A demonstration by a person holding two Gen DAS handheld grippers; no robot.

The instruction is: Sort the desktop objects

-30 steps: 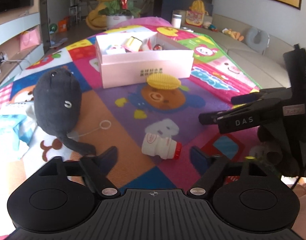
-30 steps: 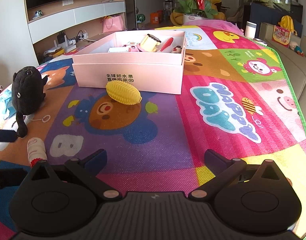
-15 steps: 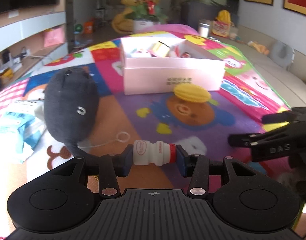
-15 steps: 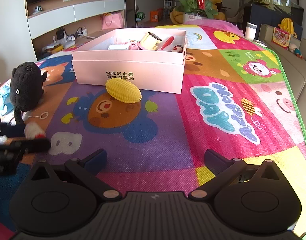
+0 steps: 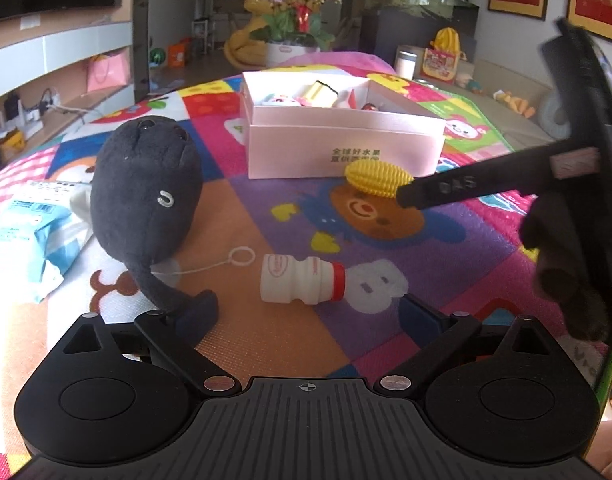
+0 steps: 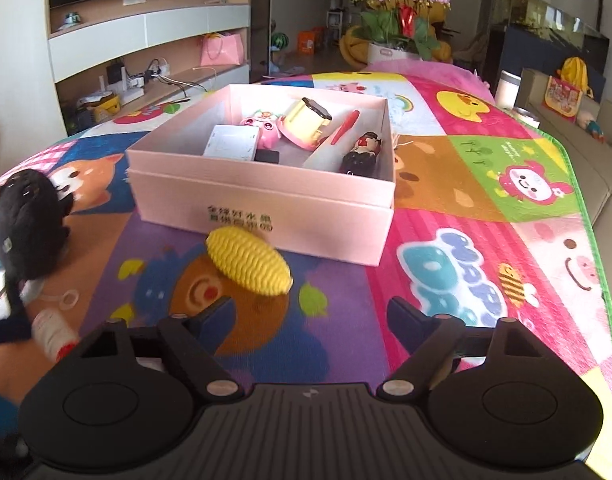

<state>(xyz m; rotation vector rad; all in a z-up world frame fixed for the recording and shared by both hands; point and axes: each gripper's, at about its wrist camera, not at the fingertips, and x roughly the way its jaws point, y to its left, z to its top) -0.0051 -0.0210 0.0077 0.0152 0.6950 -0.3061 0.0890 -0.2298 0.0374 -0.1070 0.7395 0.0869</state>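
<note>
We see our left gripper opening, jaws spread wide and free of the small white bottle with a red cap and a blurred red logo, lying on the play mat ahead. Our right gripper is closing, nothing pinched, the yellow corn toy just ahead. The pink box carries unreadable Chinese print; the right finger reads "DAS".

Left tool: matte black, ribbed centre plate, two round discs, silver screws at finger pivots, dark blue pads. Right tool: same build; from left camera, finger marked "DAS", pale label, dark glove behind.
</note>
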